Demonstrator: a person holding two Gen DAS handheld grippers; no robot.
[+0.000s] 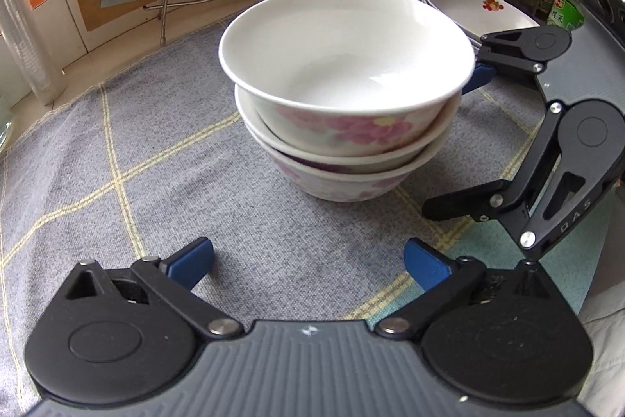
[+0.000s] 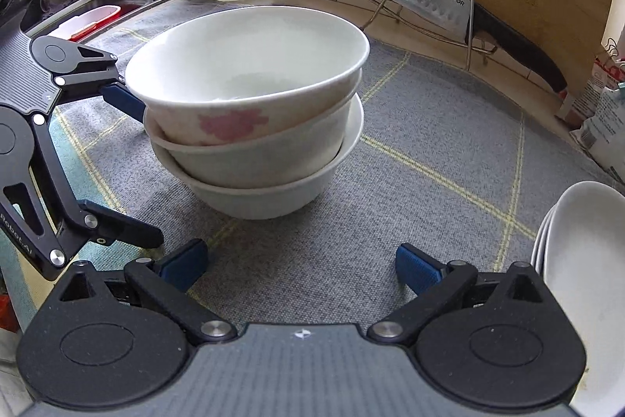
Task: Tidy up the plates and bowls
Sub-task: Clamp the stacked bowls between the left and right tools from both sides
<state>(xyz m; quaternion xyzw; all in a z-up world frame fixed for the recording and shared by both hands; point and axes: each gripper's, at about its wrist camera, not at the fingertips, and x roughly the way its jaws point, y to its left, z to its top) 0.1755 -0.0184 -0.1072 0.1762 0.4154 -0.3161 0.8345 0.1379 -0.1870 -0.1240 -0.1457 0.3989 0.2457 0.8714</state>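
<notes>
A grey checked cloth (image 1: 156,151) covers the counter, carrying stacked bowls (image 1: 343,112) and stacked plates (image 1: 476,10).

Glossy ceramic bowls (image 1: 343,92) on matt woven cloth (image 1: 136,159).

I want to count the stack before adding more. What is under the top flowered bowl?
Under the top flowered bowl sit two more nested bowls: a middle bowl and a bottom bowl, resting on the grey checked cloth. Their insides are covered, so any contents cannot be seen.

Both the left gripper (image 1: 308,262) and the right gripper (image 2: 301,266) hover low with their blue-padded fingers (image 1: 191,260) spread wide apart.
</notes>
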